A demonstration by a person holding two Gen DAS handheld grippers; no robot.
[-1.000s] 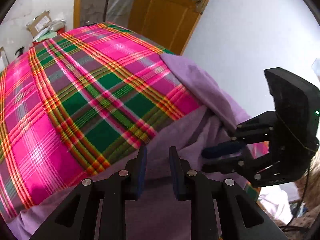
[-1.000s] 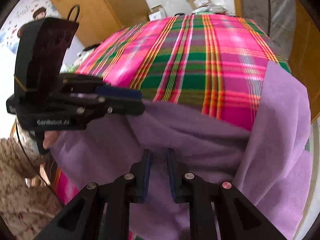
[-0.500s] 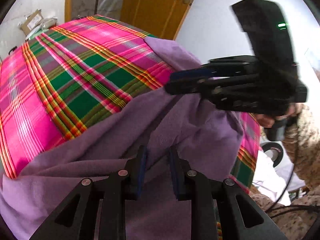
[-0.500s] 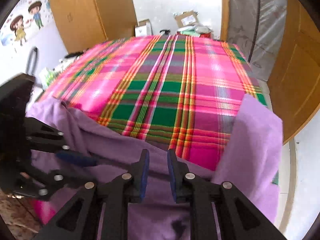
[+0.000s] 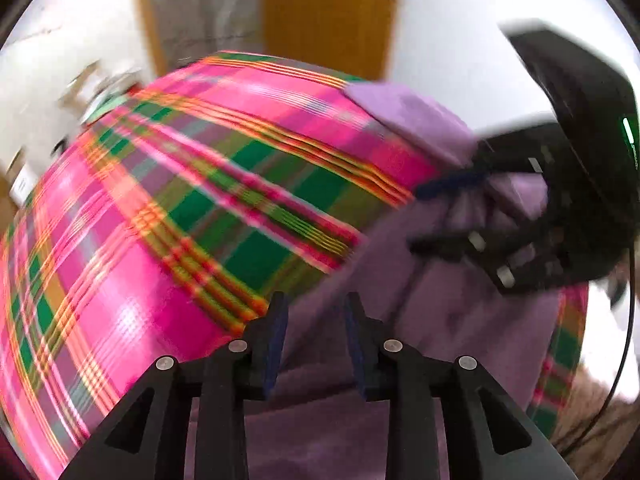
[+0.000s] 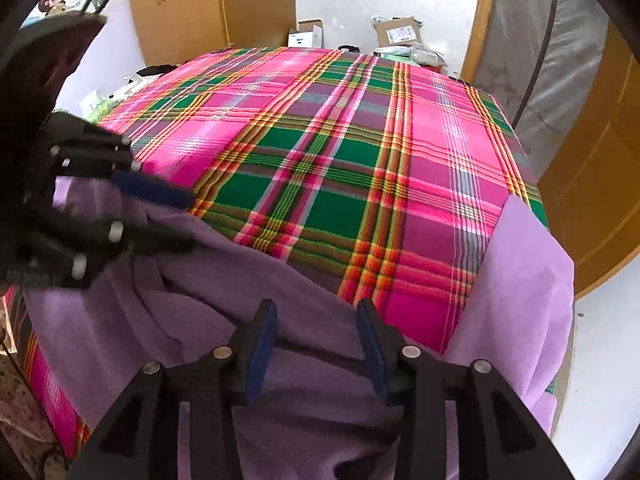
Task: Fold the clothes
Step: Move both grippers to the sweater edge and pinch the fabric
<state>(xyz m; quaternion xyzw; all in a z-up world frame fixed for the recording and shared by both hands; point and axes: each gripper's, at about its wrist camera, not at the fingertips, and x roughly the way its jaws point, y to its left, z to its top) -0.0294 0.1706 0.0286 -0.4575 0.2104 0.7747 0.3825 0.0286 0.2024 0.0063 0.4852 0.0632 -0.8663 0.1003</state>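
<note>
Left wrist view, blurred by motion: the left gripper (image 5: 314, 312) points down at the purple cloth (image 5: 440, 312), which lies bunched on the near edge of the bed with the pink-green plaid cover (image 5: 192, 200). Its jaws are opening, approx. half apart; the cloth is under and between the fingers, but the pads don't press on it, so nothing is held. On the right side the right gripper (image 5: 424, 216) is seen from the side, w/ purple folds between its two fingers.

Right wrist view, sharp: the right gripper (image 6: 316, 320) has jaws opening and wide apart. The purple cloth (image 6: 224, 280) passes below the gap and the pads are not touching it. One part of the cloth hangs over the right corner of the bed cover (image 6: 340, 152). The left gripper (image 6: 168, 216) stands at left, fingers apart, cloth between them. Cardboard boxes (image 6: 396, 32) sit behind the bed.
</note>
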